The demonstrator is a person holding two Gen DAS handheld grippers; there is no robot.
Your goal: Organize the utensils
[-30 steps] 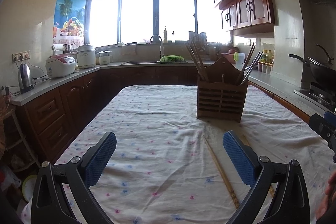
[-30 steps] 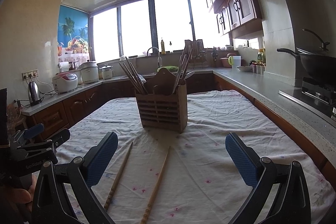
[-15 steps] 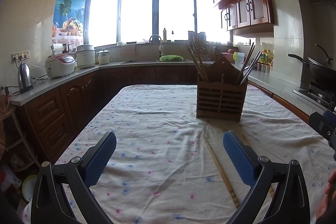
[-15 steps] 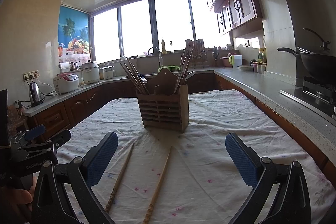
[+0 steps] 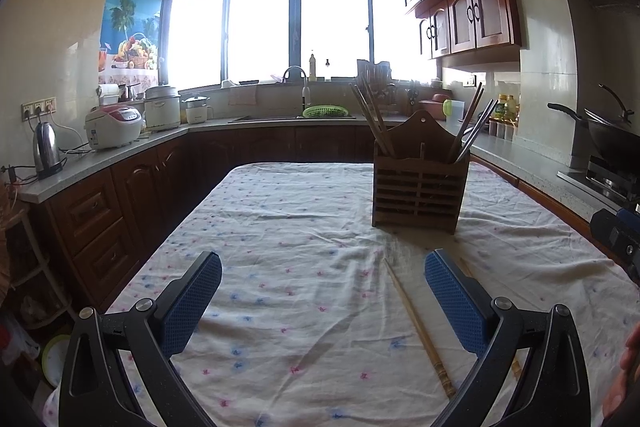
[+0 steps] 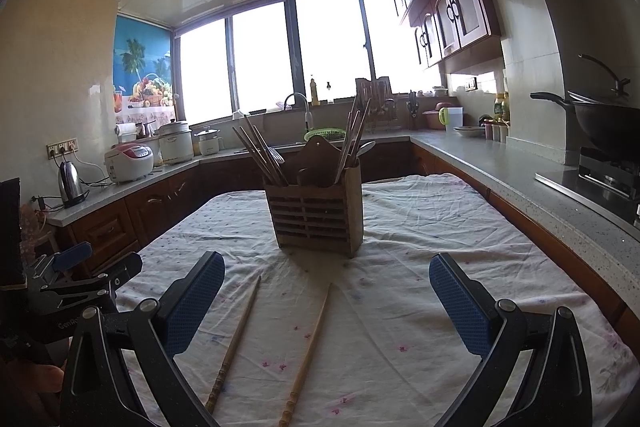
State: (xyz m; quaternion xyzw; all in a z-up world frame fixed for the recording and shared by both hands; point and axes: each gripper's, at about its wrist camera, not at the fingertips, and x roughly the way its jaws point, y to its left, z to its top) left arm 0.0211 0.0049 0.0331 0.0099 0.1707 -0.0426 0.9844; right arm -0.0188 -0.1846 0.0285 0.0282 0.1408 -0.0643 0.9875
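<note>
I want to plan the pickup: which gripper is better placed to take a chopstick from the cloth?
Probably the right gripper: both chopsticks lie between its open fingers. In the left gripper view, they sit off toward its right finger.

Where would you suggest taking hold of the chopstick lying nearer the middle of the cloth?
Grip the chopstick mid-shaft, from above, with the right tongs closing across it. It lies flat on the tablecloth, apart from its neighbour, and the shaft is plain there.

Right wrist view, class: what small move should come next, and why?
Probably lower the open right gripper onto one of the two chopsticks lying loose on the tablecloth and close on it; the wooden holder already holds the others.
</note>
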